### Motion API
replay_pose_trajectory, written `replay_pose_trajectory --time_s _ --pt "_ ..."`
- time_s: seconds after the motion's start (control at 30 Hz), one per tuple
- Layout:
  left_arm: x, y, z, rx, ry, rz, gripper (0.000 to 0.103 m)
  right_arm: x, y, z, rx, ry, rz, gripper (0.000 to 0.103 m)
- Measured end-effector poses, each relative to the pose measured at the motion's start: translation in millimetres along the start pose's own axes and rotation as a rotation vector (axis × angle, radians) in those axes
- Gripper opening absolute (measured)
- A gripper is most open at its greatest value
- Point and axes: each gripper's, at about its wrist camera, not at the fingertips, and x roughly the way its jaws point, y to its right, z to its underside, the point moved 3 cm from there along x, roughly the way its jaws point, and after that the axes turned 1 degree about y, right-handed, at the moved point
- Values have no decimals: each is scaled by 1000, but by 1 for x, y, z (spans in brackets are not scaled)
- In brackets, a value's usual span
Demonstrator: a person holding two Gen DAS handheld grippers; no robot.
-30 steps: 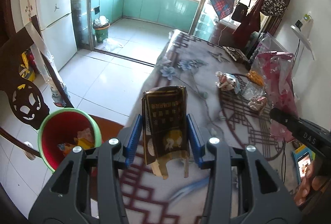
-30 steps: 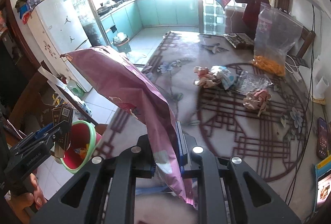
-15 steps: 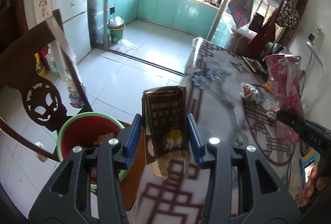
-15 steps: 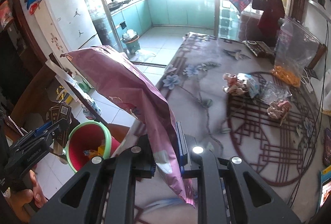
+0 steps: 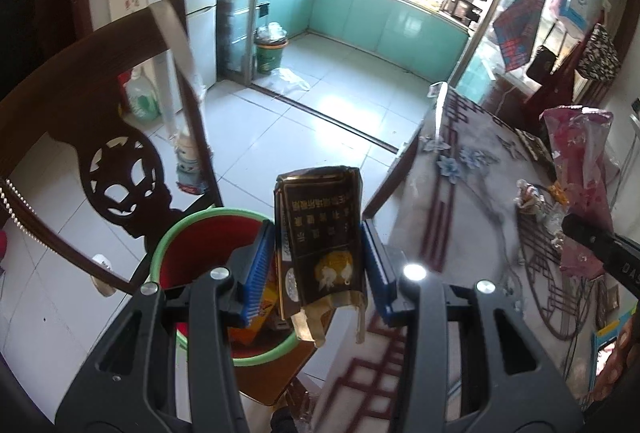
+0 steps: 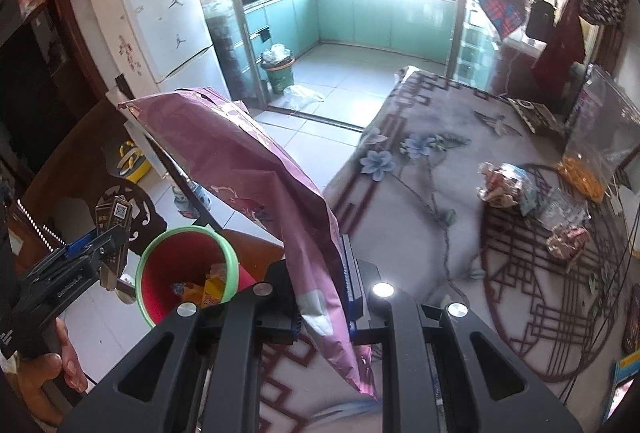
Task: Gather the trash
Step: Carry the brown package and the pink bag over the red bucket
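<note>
- Left wrist view: the left gripper [image 5: 318,265] has its jaws clenched on a dark cigarette pack [image 5: 320,237], held upright between the blue pads, with torn flaps hanging from its lower edge.
- Just behind the pack, at 9 o'clock, stands a red bin [image 5: 192,253] with a green rim; orange and yellow wrappers lie inside it.
- A carved dark wooden chair [image 5: 100,169] rises beside the bin at 10 o'clock.
- Right wrist view: the right gripper [image 6: 324,297] has its jaws clamped on the lower part of a pink snack bag [image 6: 248,185], which leans up toward 11 o'clock.
- The bin [image 6: 180,273] sits at 9 o'clock of that gripper, off the edge of the patterned surface [image 6: 432,201].
- Crumpled wrappers [image 6: 504,185] remain on the surface at 2 o'clock, near a clear bag [image 6: 600,145] holding orange pieces.
</note>
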Motion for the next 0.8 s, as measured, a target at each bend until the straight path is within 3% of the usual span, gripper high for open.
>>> replay_pose_trajectory --time_s 0.5,0.8 --pt "21 -56 4 -71 -46 -102 42 41 -66 -10 -131 -57 -82 16" --pt "40 -83 12 -104 -99 -157 43 82 -107 2 -198 -155 -142 16"
